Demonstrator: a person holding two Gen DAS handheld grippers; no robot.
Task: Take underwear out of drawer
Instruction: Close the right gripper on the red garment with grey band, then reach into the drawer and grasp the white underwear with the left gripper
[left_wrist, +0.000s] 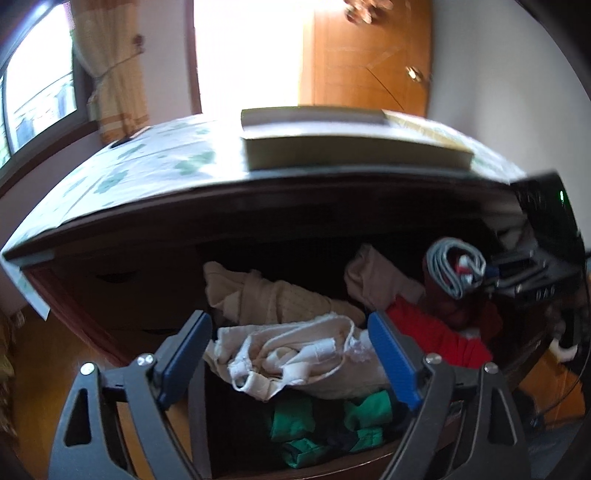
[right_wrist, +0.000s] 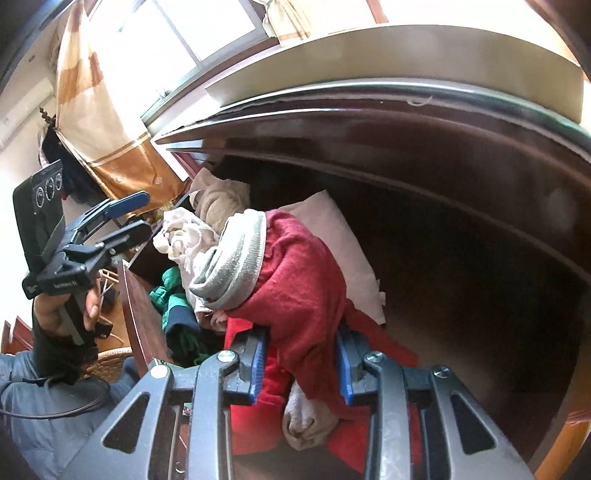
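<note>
The dark wooden drawer (left_wrist: 110, 295) stands open and is full of clothes. My right gripper (right_wrist: 301, 360) is shut on dark red underwear with a grey waistband (right_wrist: 295, 273) and holds it above the pile; the underwear also shows in the left wrist view (left_wrist: 456, 273). My left gripper (left_wrist: 290, 354) is open, its blue pads either side of a crumpled white garment (left_wrist: 295, 354) at the drawer's front. The left gripper also shows in the right wrist view (right_wrist: 125, 218), open.
In the drawer lie a beige garment (left_wrist: 273, 295), a bright red one (left_wrist: 439, 332) and a green and dark one (left_wrist: 325, 424). A box (left_wrist: 332, 144) sits on the dresser's patterned top (left_wrist: 147, 170). A curtain (right_wrist: 107, 122) hangs at the left.
</note>
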